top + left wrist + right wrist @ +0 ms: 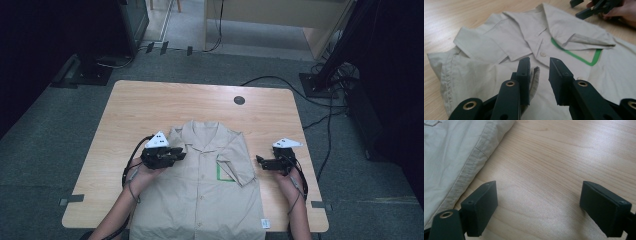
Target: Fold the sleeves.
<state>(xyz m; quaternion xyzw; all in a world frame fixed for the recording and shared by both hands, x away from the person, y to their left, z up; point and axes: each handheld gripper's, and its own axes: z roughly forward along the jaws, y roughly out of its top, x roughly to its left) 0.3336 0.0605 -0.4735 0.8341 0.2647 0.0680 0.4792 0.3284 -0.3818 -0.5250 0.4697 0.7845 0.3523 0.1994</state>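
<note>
High view shows you partway through folding the beige shirt [200, 190], which lies face up on the near half of the counter [125, 115] with one sleeve already folded across the chest. Your left gripper [539, 72] hovers over the other shoulder, fingers narrowly parted around a fabric edge; your right gripper [539, 205] hangs wide apart over bare wood beside the shirt. Next, I judge, close on that fold. Pale wood counter, grey carpet [40, 150], dim room.
</note>
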